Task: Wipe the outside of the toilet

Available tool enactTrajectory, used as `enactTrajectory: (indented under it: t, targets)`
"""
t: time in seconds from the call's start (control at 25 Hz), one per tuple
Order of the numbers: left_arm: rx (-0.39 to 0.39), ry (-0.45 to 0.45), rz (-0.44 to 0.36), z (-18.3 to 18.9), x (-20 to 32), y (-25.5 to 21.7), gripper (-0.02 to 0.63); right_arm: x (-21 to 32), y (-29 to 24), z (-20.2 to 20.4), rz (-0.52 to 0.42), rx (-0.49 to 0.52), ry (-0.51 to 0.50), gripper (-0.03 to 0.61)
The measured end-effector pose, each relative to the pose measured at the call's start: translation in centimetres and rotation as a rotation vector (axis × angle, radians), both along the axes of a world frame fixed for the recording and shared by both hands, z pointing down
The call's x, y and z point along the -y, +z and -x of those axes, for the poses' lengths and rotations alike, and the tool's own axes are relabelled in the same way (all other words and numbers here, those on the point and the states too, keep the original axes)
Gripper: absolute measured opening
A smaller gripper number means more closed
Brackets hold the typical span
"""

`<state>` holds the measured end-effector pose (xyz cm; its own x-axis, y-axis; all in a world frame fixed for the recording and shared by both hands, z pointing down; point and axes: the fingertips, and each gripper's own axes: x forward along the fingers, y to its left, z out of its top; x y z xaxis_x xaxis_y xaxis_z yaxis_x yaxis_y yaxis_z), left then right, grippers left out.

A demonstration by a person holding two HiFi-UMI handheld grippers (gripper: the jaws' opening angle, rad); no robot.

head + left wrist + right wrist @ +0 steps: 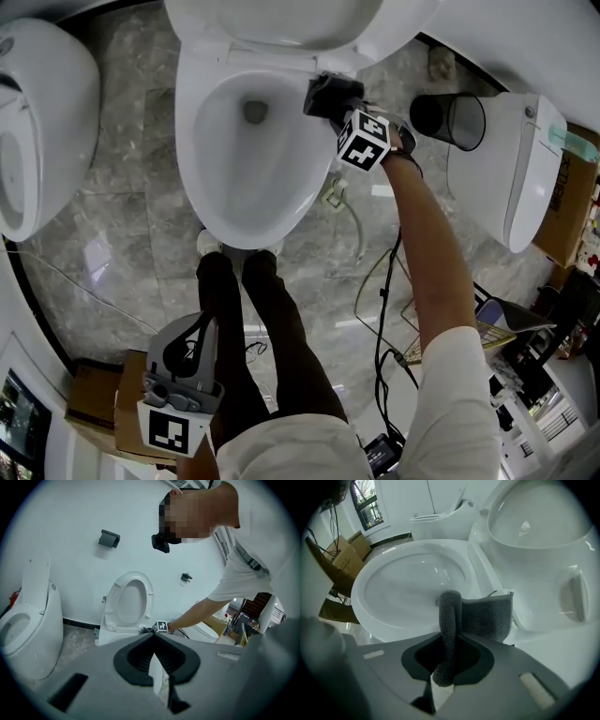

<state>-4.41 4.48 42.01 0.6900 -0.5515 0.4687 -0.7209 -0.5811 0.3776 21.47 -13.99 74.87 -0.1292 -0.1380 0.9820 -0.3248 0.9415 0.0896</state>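
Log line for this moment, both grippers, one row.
right gripper: shut on grey cloth, cloth at toilet rim | left gripper: shut, empty

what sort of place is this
Probably a showroom or storeroom, not a home bathroom: the middle toilet, a left toilet and a right toilet stand close on one marble floor, with a cardboard box nearby.

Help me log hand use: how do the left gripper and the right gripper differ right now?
The right gripper is shut on a gray cloth; the left gripper is shut on nothing. The right gripper is reached out to the toilet at its rear rim; the left gripper hangs low beside the person's legs. Both have gray bodies.
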Motion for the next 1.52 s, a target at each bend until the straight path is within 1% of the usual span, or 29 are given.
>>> enactTrajectory:
  t: [0.16, 0.48, 1.0, 1.52]
  targets:
    - [-0.002, 0.002, 0.000, -0.1, -0.4, 0.1, -0.003, -1.4, 0.0, 0.5, 0.029, 0.011, -0.016, 0.058]
    - [-0.012, 0.005, -0.008, -0.2, -1.2, -0.3, -0.003, -5.0, -0.1, 1.5, 0.058, 0.031, -0.041, 0.058]
    - [-0.004, 0.017, -0.023, 1.1, -2.2, -0.8, -0.003, -10.7, -0.2, 3.1, 0.083, 0.087, 0.010, 0.058]
    - [-0.022, 0.051, -0.031, 0.3, -3.3, -1.2, -0.003, -15.6, -0.5, 5.0, 0.128, 0.126, 0.042, 0.058]
